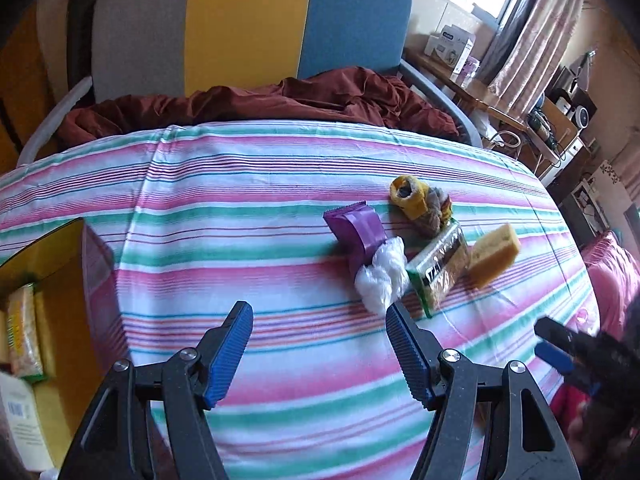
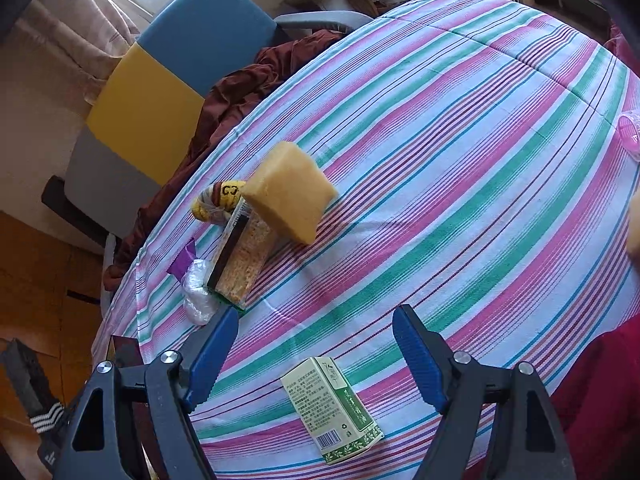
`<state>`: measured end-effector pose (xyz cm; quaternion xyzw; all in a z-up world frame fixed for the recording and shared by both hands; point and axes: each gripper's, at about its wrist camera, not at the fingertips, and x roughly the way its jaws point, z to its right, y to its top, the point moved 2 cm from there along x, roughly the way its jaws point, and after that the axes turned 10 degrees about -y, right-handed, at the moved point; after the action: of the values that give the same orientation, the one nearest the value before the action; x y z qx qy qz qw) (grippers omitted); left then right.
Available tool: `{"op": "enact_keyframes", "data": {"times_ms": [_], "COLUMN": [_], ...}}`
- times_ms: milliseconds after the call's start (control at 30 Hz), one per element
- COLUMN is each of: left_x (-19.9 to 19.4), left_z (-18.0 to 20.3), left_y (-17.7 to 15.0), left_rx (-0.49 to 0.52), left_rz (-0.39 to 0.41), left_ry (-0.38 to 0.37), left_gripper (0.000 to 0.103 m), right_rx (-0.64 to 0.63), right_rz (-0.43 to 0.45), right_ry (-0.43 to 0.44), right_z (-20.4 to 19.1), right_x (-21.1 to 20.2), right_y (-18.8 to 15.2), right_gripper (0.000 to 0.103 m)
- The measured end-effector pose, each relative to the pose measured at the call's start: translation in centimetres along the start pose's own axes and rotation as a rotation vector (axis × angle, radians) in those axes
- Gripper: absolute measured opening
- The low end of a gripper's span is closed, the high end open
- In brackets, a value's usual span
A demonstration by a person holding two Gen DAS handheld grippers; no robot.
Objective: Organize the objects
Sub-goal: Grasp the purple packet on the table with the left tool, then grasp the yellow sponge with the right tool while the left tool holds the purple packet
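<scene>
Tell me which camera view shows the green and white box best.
The right wrist view: the green and white box lies whole on the striped cloth, between and just below the open jaws, barcode and print facing up. The left wrist view does not show it at all.

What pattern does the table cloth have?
The cloth has pink, green, blue and white stripes; the right wrist view shows it best.

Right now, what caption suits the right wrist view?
Open tongs above a green-and-white box on the striped cloth, sponge beyond.
</scene>
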<state>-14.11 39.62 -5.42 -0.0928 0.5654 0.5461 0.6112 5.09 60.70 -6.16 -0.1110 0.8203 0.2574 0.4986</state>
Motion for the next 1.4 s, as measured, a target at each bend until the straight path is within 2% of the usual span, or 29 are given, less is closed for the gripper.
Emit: {"op": "enact_keyframes", "data": {"times_ms": [100, 400, 567, 633, 700, 767, 900, 1067, 1400], "left_x": [1.9, 6.4, 9.3, 10.7, 11.9, 11.6, 10.7, 8.9, 6.1], "left_z": [0.0, 0.5, 1.0, 0.9, 0.5, 0.5, -0.1, -1.6, -1.8], "left_y": [1.5, 5.6, 6.7, 6.7, 6.2, 5.9, 5.0, 3.6, -0.6], "left_rx": [-0.016, -0.067, -0.078, -0.082, -0.084, -0.048, -0.017, -0.010, 0.019], "left_rz": [-0.009, -0.001, -0.023, -0.044, -0.077, -0.052, -0.054, -0.043, -0.026], "left_ry": [0.025, 0.037, 0.050, 0.066, 0.083, 0.107, 0.080, 0.066, 0.060], "left_gripper": [0.075, 0.076, 0.075, 0.072, 0.062, 0.055, 0.052, 0.051, 0.051], "right_rx": [-0.005, -0.002, -0.013, -0.010, -0.004, 0.005, 0.007, 0.015, 0.085], "right_rz": [-0.003, -0.017, -0.037, -0.039, -0.042, -0.046, -0.042, -0.037, -0.041], "right_ry": [0.009, 0.040, 0.049, 0.047, 0.047, 0.046, 0.040, 0.031, 0.000], "right_z": [-0.1, -0.3, -0.5, -0.4, -0.3, -0.1, 0.0, 0.2, 1.7], "right_x": [0.0, 0.2, 0.5, 0.6, 0.7, 0.8, 0.8, 0.8, 1.1], "right_y": [0.0, 0.1, 0.0, 0.0, 0.1, 0.2, 0.3, 0.4, 0.9], "right_gripper": [0.081, 0.081, 0.081, 0.081, 0.081, 0.081, 0.081, 0.081, 0.081]}}
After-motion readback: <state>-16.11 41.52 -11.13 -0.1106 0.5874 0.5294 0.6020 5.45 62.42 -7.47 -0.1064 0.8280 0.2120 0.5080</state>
